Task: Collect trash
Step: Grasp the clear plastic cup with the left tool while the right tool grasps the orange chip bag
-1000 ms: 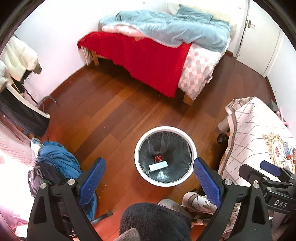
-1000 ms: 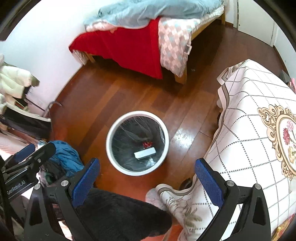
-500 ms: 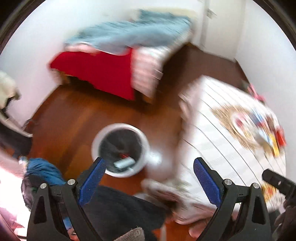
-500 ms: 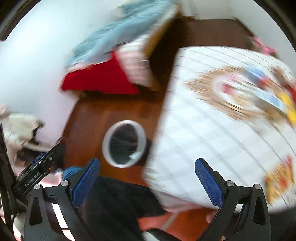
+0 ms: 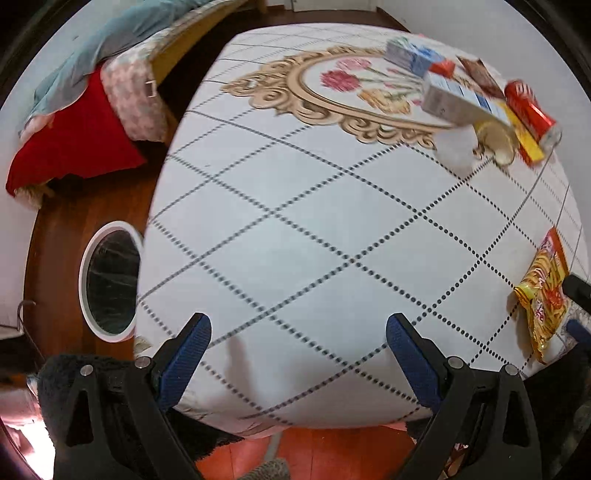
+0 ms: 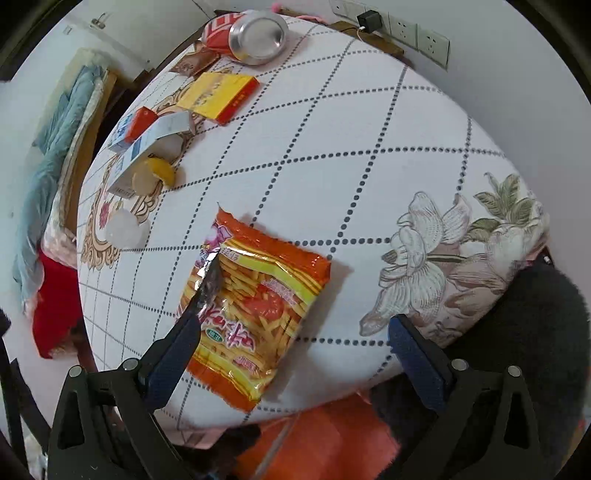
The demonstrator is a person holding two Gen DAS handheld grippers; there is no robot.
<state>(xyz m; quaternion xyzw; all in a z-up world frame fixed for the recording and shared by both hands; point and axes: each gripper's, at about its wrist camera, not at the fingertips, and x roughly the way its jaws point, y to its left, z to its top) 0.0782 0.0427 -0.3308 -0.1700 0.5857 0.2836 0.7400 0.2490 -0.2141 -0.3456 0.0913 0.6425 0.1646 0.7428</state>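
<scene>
An orange and yellow snack bag [image 6: 255, 299] lies torn open on the white dotted tablecloth [image 6: 369, 173], just ahead of my right gripper [image 6: 291, 354], which is open and empty. The same snack bag [image 5: 545, 299] shows at the right edge of the left wrist view. My left gripper [image 5: 297, 354] is open and empty over the bare near part of the tablecloth [image 5: 295, 221]. Further off lie a red can [image 6: 236, 33], a yellow box [image 6: 218, 94], a white and blue carton [image 6: 147, 147], a crumpled tissue [image 6: 123, 229] and a tipped cup [image 6: 153, 175]. The white-rimmed trash bin [image 5: 107, 280] stands on the floor left of the table.
A bed with a red blanket [image 5: 74, 140] and blue duvet [image 5: 74, 70] stands beyond the bin. A dark fluffy sleeve [image 6: 532, 332] shows at the right of the right wrist view. Wall sockets [image 6: 413, 33] sit behind the table's far edge.
Both grippers have swung from over the trash bin on the floor up and right to over the table. The bin has moved to the left edge; the table trash has come into view.
</scene>
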